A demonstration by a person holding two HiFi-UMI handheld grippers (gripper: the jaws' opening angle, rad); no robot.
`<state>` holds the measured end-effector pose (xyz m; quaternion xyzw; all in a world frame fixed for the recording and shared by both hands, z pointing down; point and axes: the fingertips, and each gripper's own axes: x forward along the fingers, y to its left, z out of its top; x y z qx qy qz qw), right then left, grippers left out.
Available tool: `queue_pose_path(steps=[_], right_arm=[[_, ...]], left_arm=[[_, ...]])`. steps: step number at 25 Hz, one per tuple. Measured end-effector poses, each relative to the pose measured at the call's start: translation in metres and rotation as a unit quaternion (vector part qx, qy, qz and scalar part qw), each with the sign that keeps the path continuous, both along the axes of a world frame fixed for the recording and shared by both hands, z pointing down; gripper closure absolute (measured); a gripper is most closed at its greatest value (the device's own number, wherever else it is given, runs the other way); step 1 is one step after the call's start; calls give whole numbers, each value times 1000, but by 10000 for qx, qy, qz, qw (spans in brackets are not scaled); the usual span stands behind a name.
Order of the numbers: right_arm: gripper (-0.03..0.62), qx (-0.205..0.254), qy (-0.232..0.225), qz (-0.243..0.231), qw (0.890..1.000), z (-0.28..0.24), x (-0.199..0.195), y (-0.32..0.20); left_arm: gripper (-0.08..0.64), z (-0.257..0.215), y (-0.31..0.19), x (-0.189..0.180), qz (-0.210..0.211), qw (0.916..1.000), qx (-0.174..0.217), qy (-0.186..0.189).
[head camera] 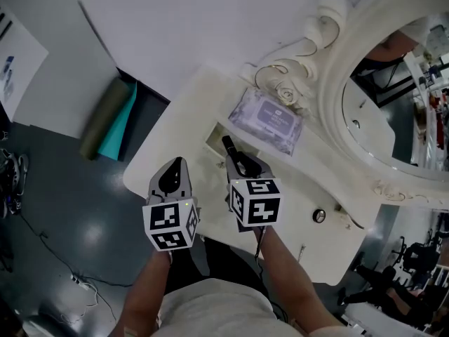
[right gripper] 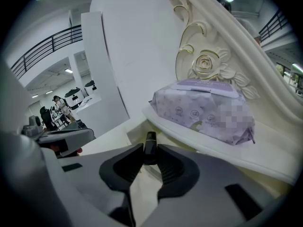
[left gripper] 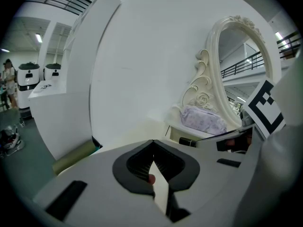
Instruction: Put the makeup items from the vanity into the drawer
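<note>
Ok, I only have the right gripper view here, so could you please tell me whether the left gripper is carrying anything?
Observer: No. The left gripper has its jaws together with nothing gripped.
Operator: Thanks. Besides the wipes pack, is anything else lying on the vanity?
Observer: Yes, a small round item sits on the vanity top, to the right of the right gripper in the head view. I cannot tell what it is.

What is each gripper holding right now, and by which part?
The right gripper clamps a slim black makeup tube by its near end; the left gripper is shut on nothing.
</note>
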<state>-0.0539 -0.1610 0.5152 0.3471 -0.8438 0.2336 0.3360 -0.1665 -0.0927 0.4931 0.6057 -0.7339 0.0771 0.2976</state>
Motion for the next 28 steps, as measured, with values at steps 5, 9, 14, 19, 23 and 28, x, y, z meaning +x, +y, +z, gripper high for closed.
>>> queue_pose_path(steps=[5,9,14,19,23,28], right_arm=[[491,-65,-51,104,9999,3,2,-2],[488,-75,-121,173,9997,1,3,-2],[451,-9,-224,283,9993,-4,5,-3],[445,79,-260,422,9987,-10,12,-2],[443,150,-280,502,9982,-15,18,1],[443,260,-319,613,9973,-24,26,7]], left_arm=[[550,1,-1,3,59,10000,-2,13],[549,1,0,4,97,9999,-21,15],[550,1,2,4,129,9999,-17,6],[549,-2,4,7,198,9998,16,-3],[549,-5,7,11,260,9997,40,-16],[549,-13,12,19,373,9992,131,-46]])
